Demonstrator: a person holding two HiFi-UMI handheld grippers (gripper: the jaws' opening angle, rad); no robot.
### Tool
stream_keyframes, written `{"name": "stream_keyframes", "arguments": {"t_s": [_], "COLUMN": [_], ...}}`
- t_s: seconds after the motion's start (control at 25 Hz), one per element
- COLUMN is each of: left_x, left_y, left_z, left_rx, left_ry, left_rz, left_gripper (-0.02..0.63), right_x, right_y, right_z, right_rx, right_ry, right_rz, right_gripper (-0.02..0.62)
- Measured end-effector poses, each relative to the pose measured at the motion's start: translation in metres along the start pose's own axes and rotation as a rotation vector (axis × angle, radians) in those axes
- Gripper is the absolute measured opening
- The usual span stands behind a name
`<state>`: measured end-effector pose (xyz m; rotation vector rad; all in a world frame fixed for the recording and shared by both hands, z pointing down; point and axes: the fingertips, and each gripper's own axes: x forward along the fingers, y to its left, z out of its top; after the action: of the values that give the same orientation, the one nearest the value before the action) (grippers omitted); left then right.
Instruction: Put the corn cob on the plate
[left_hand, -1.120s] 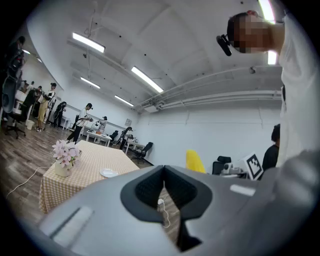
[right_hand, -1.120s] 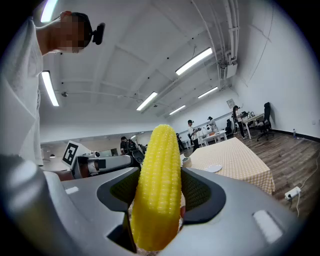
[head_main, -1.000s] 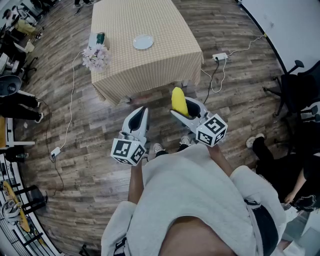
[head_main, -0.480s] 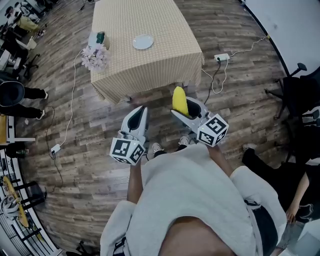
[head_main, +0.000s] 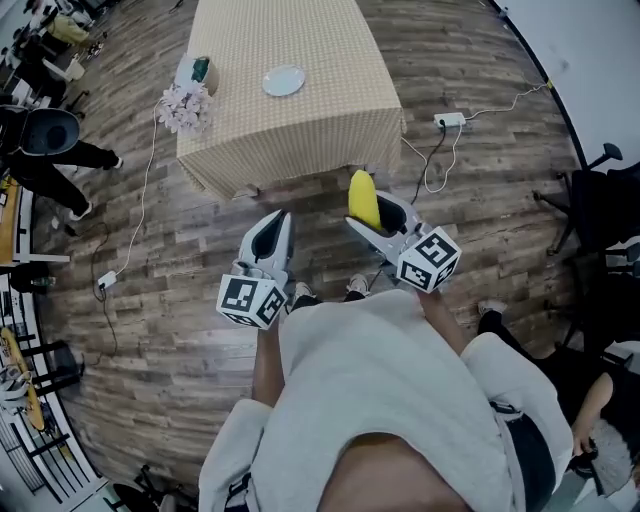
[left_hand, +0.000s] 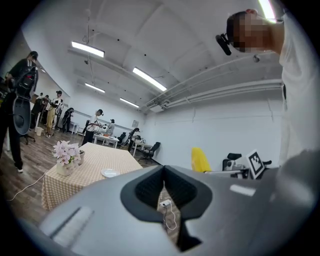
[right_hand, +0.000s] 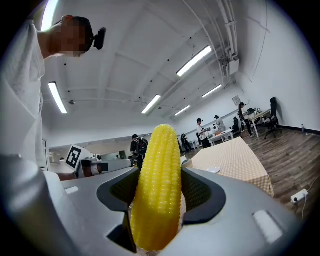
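A yellow corn cob (head_main: 363, 198) (right_hand: 159, 185) stands upright between the jaws of my right gripper (head_main: 376, 212) (right_hand: 160, 182), which is shut on it. My left gripper (head_main: 279, 224) (left_hand: 163, 170) is level beside it, jaws shut with nothing in them. Both hover over the wooden floor, short of the table (head_main: 300, 130) with its checkered cloth. A small white plate (head_main: 284, 80) (left_hand: 109, 173) (right_hand: 212, 170) lies on that table, well ahead of both grippers. The left gripper view catches the corn cob (left_hand: 200, 160) off to its right.
A vase of pink flowers (head_main: 185, 105) (left_hand: 65, 152) stands at the table's left corner. A power strip with cables (head_main: 448, 120) lies on the floor right of the table. Office chairs (head_main: 600, 190) stand at the right, and a bystander (head_main: 55, 145) at the left.
Both grippers have moved a little toward the table as the person steps forward, with the corn still clamped. The bystander at the left has walked up the picture.
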<state>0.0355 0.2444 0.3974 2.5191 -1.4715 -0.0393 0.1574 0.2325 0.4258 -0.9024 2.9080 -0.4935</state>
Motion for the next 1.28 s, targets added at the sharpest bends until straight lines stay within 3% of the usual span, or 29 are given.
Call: {"name": "stream_keyframes", "arguments": {"t_s": [0.72,1.0,1.28], "left_x": [0.048,0.087,0.134], "left_y": [0.024,0.070,0.147], "left_z": [-0.004,0.002,0.011], "left_rx": [0.003,-0.004,-0.025], "left_ry": [0.013,0.015,0.033], "left_rz": [0.009,-0.016,-0.046], "left_gripper": [0.008,0.008,0.008], "right_x": [0.017,0.064,0.143], "right_y": [-0.050,-0.079,-0.112], "right_z": [0.006,0.009,0.012], "right_rx": [0.002,0.010,0.027], "right_ry": [0.001,0.008,0.028], "right_rz": [-0.020,-0.039,-0.067], "right_gripper": [0.262,0.262,0.262]}}
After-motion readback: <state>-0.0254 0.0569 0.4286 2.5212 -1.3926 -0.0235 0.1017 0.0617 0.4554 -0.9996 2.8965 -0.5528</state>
